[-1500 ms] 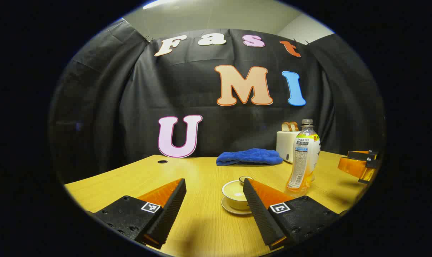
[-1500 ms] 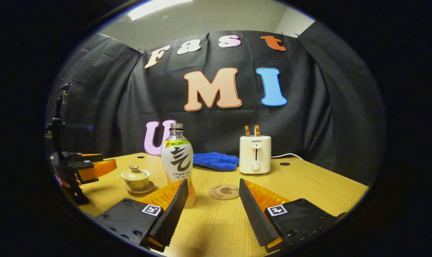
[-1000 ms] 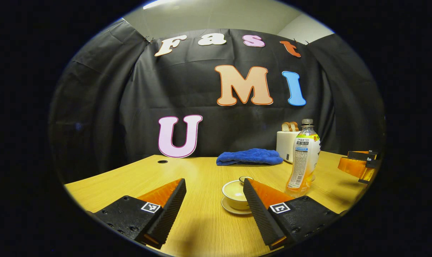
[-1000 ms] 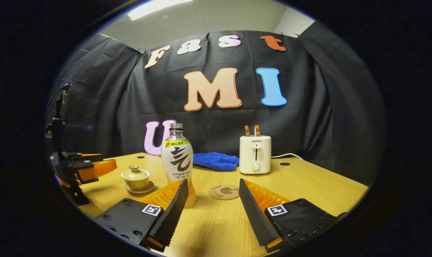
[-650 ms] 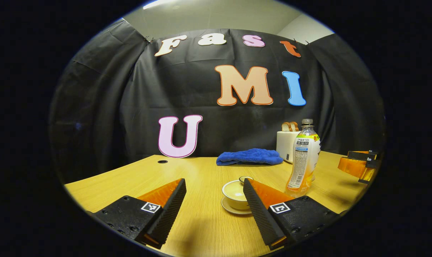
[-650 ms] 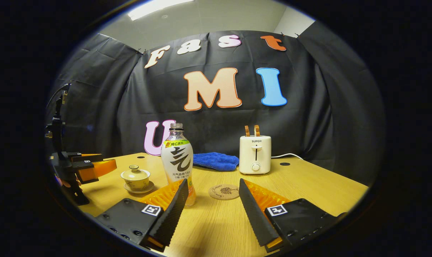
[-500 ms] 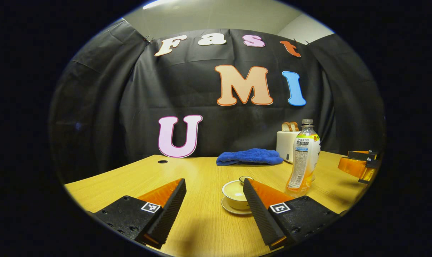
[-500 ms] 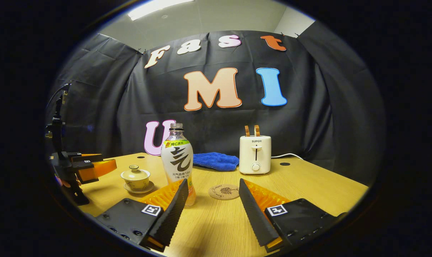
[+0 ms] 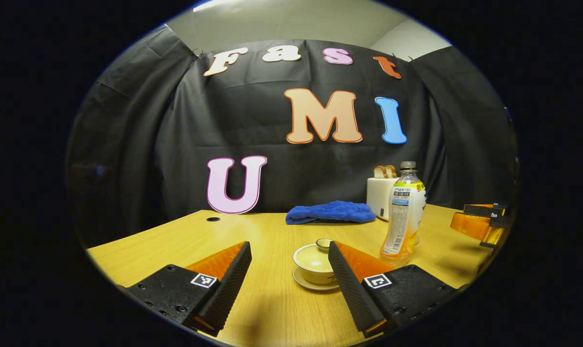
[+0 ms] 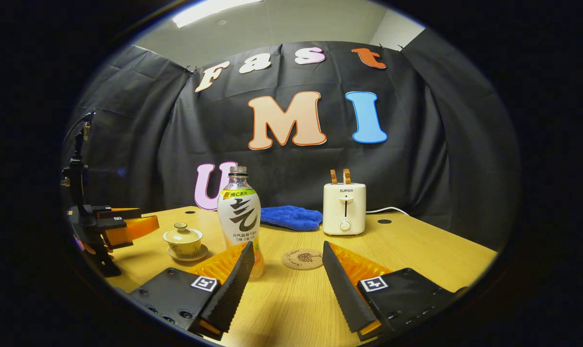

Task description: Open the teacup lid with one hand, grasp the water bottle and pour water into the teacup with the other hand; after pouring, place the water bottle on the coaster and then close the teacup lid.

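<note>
Two grippers are in my hands, both spread wide and holding nothing. Going left to right in the right gripper view, my left gripper (image 10: 127, 226) hovers at the far left edge above the wooden table (image 10: 416, 250), its fingers pointing toward the lidded teacup (image 10: 183, 241), which sits on its saucer (image 10: 187, 256) just to the right of those fingers. The lid (image 10: 182, 233) rests on the cup. Next stands the water bottle (image 10: 239, 217), upright and uncapped, just behind the tip of my right gripper's left finger. To its right the round cork coaster (image 10: 303, 259) lies flat, bare, framed between the fingers of my right gripper (image 10: 285, 274). Behind it a blue cloth (image 10: 291, 217) lies near the back wall, and a cream toaster (image 10: 344, 208) with two slices of bread stands to the right of that.

In the left gripper view, my left gripper (image 9: 289, 279) is low over the table (image 9: 175, 241); the teacup (image 9: 314, 262) sits just inside its right finger, apart from both fingers. The bottle (image 9: 403, 212) stands farther right, and my right gripper (image 9: 479, 226) shows at the right edge.
</note>
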`<act>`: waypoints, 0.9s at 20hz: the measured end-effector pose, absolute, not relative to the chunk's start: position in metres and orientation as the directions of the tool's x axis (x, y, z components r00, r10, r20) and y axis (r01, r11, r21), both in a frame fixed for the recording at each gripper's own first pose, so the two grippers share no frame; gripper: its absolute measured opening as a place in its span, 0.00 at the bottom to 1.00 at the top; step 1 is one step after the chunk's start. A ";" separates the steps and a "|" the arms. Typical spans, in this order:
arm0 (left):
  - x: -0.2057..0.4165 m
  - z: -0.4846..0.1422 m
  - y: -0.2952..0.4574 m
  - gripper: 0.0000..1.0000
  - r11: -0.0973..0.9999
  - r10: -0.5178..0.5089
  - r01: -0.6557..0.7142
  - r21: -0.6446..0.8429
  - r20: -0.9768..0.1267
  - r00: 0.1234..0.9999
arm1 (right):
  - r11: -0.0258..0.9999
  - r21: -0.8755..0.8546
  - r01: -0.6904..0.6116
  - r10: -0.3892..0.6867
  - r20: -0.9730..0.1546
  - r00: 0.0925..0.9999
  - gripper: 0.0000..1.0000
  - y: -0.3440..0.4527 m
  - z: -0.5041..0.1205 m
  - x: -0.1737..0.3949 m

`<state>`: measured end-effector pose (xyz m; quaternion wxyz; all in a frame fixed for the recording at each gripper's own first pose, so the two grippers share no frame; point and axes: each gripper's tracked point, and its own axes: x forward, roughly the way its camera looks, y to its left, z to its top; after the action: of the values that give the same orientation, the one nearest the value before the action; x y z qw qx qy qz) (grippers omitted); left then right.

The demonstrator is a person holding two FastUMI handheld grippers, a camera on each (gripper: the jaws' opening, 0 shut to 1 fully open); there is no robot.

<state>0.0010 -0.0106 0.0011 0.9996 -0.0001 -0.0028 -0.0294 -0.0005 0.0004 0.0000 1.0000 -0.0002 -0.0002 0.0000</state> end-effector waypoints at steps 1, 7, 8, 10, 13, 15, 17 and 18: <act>0.001 0.001 -0.013 0.94 0.997 -0.078 0.078 0.000 0.007 0.997 | 1.000 0.000 0.000 0.000 0.000 1.000 0.88 0.001 0.000 -0.001; 0.002 0.001 -0.023 0.94 0.990 -0.139 0.139 -0.001 0.008 0.990 | 1.000 -0.001 0.000 0.000 0.000 1.000 0.91 0.000 0.000 -0.001; 0.003 0.002 -0.026 0.94 0.988 -0.154 0.154 -0.001 0.010 0.988 | 1.000 -0.001 0.000 0.000 0.000 1.000 0.91 0.000 0.000 -0.001; 0.009 0.002 -0.037 0.94 0.977 -0.214 0.214 -0.001 0.011 0.977 | 1.000 -0.001 0.000 0.000 0.000 1.000 0.88 0.000 0.000 -0.001; 0.020 0.000 -0.046 0.95 0.970 -0.245 0.245 0.006 -0.003 0.970 | 1.000 0.000 0.000 0.000 0.000 1.000 0.89 0.001 0.000 -0.001; 0.029 -0.005 -0.048 0.95 0.970 -0.242 0.242 0.014 -0.025 0.970 | 1.000 0.000 0.000 0.000 0.000 1.000 0.91 0.001 0.000 -0.001; 0.036 -0.011 -0.053 0.95 0.968 -0.249 0.251 0.028 -0.061 0.967 | 1.000 0.000 0.000 0.000 0.000 1.000 0.91 0.001 0.000 -0.001; 0.039 -0.014 -0.055 0.94 0.966 -0.254 0.257 0.037 -0.083 0.964 | 1.000 0.000 0.000 0.000 0.000 1.000 0.88 0.001 0.000 -0.001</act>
<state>0.0387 -0.0549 -0.0142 0.9906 0.0238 0.0390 -0.1289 -0.0011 0.0008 0.0001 1.0000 -0.0002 -0.0002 -0.0001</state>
